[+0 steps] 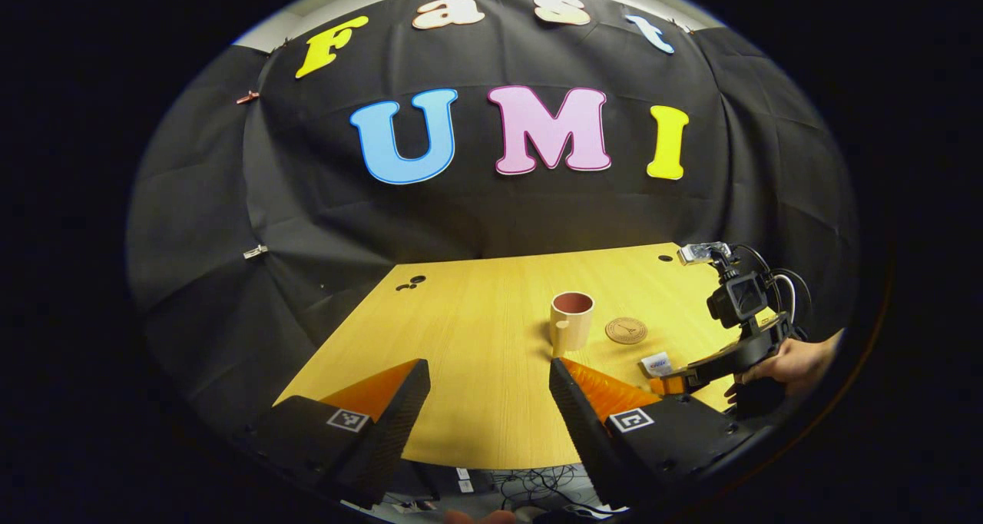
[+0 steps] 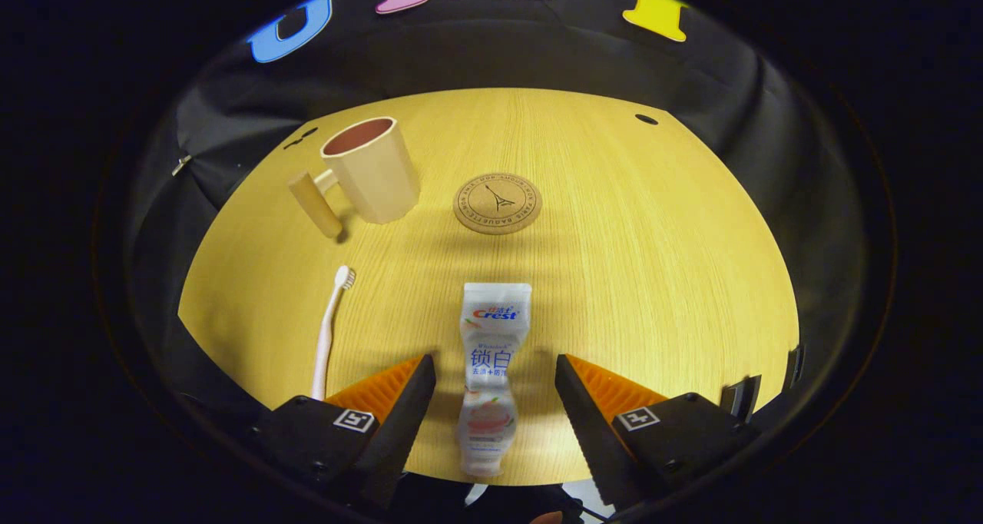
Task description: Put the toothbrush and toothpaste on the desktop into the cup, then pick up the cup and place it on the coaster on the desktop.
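Pale wood-grain desktop [image 2: 653, 263] fills the booth floor, backed by black cloth. In the right gripper view, the right gripper [image 2: 495, 378] hangs low over the near edge with its fingers spread wide apart, one on each side of the single toothpaste [image 2: 491, 355] tube. The tube lies flat between them, touching neither finger, its cap end toward the near edge. Left of it lies one toothbrush [image 2: 329, 332], bristles pointing away; its handle end is hidden behind the gripper's left finger. Farther on stand one cup [image 2: 372, 170], upright and empty, its handle turned toward the left, and one round coaster [image 2: 497, 203] just right of it, apart from it.

In the left gripper view, the left gripper [image 1: 489, 389] hovers above the near edge of the desktop, fingers wide apart and holding nothing. At the right, a hand [image 1: 791, 363] grips the other gripper, tilted down toward the tube, of which a small corner shows.
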`<state>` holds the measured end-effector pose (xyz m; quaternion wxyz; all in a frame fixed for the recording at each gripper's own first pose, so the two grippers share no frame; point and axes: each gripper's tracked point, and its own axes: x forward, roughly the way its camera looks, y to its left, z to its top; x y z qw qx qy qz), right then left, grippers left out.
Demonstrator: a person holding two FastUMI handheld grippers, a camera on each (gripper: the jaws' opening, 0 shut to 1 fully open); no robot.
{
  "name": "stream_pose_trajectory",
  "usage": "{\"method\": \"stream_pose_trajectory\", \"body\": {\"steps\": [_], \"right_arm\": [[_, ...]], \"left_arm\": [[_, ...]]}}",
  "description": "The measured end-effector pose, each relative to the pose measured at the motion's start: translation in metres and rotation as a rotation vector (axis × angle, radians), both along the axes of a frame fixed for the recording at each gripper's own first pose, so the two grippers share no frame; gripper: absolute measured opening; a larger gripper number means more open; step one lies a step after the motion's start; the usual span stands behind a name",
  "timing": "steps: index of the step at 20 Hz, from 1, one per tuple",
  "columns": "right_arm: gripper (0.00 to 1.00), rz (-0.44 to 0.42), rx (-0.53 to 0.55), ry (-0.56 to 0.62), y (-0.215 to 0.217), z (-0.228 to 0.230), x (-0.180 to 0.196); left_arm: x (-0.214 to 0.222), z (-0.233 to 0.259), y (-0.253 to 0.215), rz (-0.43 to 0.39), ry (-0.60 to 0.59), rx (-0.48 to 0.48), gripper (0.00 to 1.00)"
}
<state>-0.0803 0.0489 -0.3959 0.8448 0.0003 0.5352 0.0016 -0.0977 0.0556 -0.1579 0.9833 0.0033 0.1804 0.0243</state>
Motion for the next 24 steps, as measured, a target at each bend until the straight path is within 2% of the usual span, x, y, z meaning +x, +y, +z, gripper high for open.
{"method": "stream_pose_trajectory", "body": {"steps": [1, 4, 7, 9, 10, 11, 12, 13, 14, 17, 18, 20, 21, 24], "right_arm": [[0.96, 0.004, -0.009, 0.017, -0.001, -0.003, 0.000], [0.83, 0.008, -0.012, 0.047, 0.000, -0.012, -0.001], [0.79, 0.003, -0.023, 0.072, -0.002, -0.015, -0.001], [0.70, 0.003, -0.021, 0.077, -0.002, -0.017, 0.003], [0.55, 0.003, -0.023, 0.081, -0.002, -0.017, 0.004], [0.57, 0.002, -0.025, 0.093, -0.003, -0.018, 0.003], [0.44, -0.001, -0.020, 0.104, -0.002, -0.017, 0.003], [0.48, -0.003, -0.017, 0.117, -0.003, -0.019, 0.003], [0.38, -0.003, -0.013, 0.127, -0.004, -0.018, 0.004], [0.38, -0.013, 0.017, 0.139, -0.005, -0.016, 0.005], [0.32, -0.011, 0.026, 0.135, -0.005, -0.017, 0.005], [0.29, -0.003, 0.050, 0.127, -0.005, -0.015, 0.003], [0.27, 0.000, 0.062, 0.114, -0.006, -0.014, 0.005], [0.27, 0.023, 0.102, 0.057, -0.008, 0.002, 0.006]], "left_arm": [[-0.001, -0.001, 0.000, 0.005, 0.002, 0.001, 0.97], [-0.002, -0.004, 0.000, 0.017, 0.012, 0.001, 0.97], [-0.002, -0.007, -0.001, 0.027, 0.024, -0.001, 0.97], [-0.001, -0.008, -0.005, 0.031, 0.027, 0.000, 0.97], [0.000, -0.008, -0.007, 0.031, 0.028, 0.000, 0.97], [0.001, -0.009, -0.008, 0.031, 0.031, 0.001, 0.97], [0.003, -0.009, -0.011, 0.030, 0.035, 0.001, 0.97], [0.005, -0.011, -0.013, 0.030, 0.037, 0.002, 0.97], [0.008, -0.011, -0.016, 0.028, 0.040, 0.001, 0.97], [0.014, -0.015, -0.024, 0.028, 0.049, 0.003, 0.97], [0.017, -0.016, -0.027, 0.028, 0.054, 0.004, 0.98], [0.023, -0.019, -0.033, 0.025, 0.067, 0.003, 0.97], [0.026, -0.022, -0.036, 0.021, 0.073, 0.001, 0.97], [0.035, -0.032, -0.049, 0.000, 0.105, -0.010, 0.97]]}}
